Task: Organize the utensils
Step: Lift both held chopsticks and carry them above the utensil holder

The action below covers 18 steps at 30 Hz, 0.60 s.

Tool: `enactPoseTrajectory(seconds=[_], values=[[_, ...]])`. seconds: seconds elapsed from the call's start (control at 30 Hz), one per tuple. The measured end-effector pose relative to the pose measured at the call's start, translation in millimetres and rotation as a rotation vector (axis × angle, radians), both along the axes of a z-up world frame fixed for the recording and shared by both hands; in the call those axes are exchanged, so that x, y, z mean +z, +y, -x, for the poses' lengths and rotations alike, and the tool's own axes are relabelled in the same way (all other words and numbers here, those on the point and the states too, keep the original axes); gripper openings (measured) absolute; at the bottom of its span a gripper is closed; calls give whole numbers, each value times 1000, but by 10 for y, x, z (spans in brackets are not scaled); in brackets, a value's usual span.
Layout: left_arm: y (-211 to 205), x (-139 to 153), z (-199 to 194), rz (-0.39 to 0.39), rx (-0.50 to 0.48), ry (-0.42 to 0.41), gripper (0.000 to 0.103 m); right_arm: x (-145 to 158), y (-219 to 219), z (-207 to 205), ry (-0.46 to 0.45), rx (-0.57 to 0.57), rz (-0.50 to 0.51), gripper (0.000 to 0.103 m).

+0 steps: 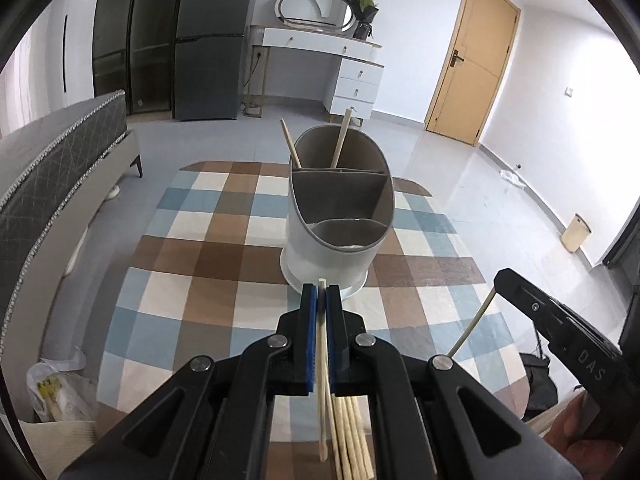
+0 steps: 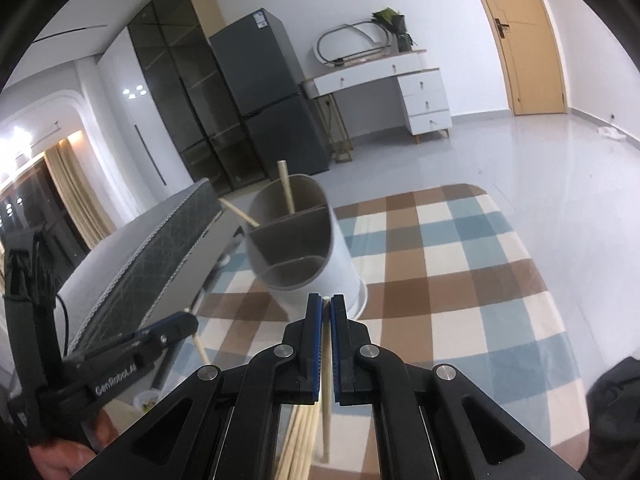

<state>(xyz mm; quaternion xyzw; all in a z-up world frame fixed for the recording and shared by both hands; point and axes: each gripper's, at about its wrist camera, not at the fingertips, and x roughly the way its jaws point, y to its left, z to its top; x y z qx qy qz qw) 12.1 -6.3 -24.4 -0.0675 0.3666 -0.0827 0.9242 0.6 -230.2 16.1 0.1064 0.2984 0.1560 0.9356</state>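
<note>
Inspector A: Left side first. A bed (image 1: 60, 152) with a dark quilted mattress runs along the left edge of the counter (image 1: 224, 240), which wears a checked cloth in brown, blue and cream. A crumpled plastic bag (image 1: 56, 390) lies at the near left corner.

Inspector B: And the left claw (image 1: 321, 294)?

Inspector A: Pressed together on a single chopstick (image 1: 322, 344), its tip just clearing the pads. It hangs above the counter, pointing at the utensil holder (image 1: 336, 220). Directly under it, a bundle of loose chopsticks (image 1: 352, 436) lies on the cloth at the near edge.

Inspector B: The holder?

Inspector A: White oval caddy, grey lining, three compartments, standing upright mid-counter. The far compartment holds two chopsticks (image 1: 340, 140), leaning apart. The other two show nothing that I can make out. Nothing stands between the left claw and the holder.

Inspector B: To the right?

Inspector A: The right claw (image 2: 327, 308) is likewise pinching one chopstick (image 2: 327, 376), near the holder's base. From the left wrist view it enters at the right edge, the stick slanting down from it.

Inspector B: Surroundings?

Inspector A: Beyond the counter: a dark fridge (image 1: 208, 40), a white dressing table (image 1: 320, 60) with an oval mirror, a wooden door (image 1: 472, 60), and a small bin (image 1: 576, 232) on the floor by the right wall.
</note>
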Motion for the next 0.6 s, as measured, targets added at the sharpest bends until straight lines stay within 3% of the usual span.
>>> enactPoseTrajectory(seconds=[0.6], values=[[-101, 192, 298, -61, -35, -13, 0, 123, -13, 329, -53, -6, 37, 3]])
